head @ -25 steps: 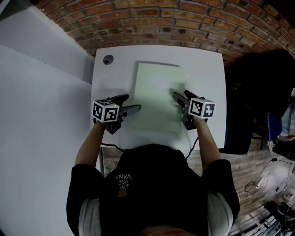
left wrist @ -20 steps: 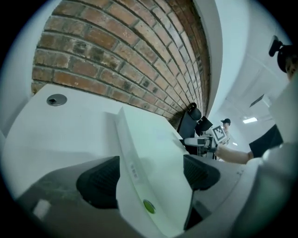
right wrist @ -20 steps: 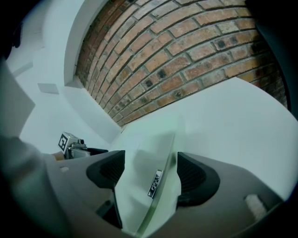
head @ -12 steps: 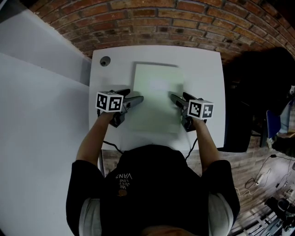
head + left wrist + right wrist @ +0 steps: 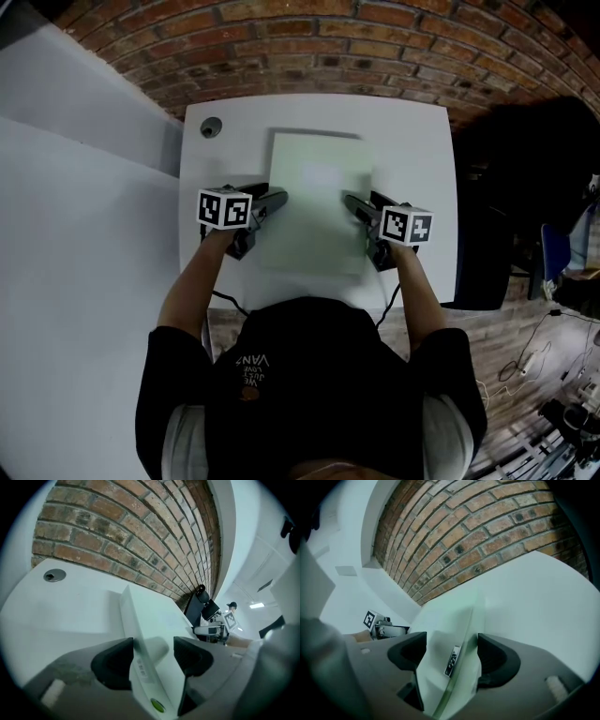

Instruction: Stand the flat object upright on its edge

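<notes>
Grasping step: the right gripper [image 5: 351, 201] pinches the pale green flat rectangular box [image 5: 317, 169]. The left gripper [image 5: 279, 198], jaws just closing, straddles the box's edge between its jaws, one pad still clear. Next: finish the pinch, then tilt the box up with both.

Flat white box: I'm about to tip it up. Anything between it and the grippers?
Nothing visible. The left gripper and right gripper each have an edge of the flat white box between their fingers; the left fingers have just been closing. The round grey grommet sits clear.
</notes>
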`<state>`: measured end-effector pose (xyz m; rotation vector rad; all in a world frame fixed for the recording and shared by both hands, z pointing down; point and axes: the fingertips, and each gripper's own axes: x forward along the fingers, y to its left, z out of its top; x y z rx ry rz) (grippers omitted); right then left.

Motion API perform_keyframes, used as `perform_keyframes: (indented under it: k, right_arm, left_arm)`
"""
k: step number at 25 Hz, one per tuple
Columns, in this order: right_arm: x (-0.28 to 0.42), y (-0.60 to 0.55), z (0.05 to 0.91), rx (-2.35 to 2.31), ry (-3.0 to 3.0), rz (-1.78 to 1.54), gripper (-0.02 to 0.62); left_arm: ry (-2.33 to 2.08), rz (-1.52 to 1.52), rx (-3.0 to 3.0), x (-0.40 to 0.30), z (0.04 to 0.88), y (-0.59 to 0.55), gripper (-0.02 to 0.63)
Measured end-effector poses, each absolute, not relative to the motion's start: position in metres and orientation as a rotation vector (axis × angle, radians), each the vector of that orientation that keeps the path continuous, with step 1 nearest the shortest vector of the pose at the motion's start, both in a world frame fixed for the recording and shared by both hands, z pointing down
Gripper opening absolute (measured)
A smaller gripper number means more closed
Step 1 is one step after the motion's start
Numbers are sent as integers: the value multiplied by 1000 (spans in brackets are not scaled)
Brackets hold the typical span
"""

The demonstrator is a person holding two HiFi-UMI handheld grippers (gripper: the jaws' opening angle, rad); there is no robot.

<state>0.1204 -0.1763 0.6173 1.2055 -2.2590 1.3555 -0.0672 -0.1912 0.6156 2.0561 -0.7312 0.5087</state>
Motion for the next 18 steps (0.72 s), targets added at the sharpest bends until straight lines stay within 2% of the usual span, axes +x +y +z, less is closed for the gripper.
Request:
perform_keyframes:
  k: [4, 18]
  right_arm:
    - [123, -177, 620, 1226, -2227, 1316, 290]
    - [117, -177, 609, 1255, -2225, 1210, 281]
  left_arm:
    - [-770, 526, 2062, -68, 616, -193, 249]
    - [-827, 536, 2107, -73, 604, -194, 242]
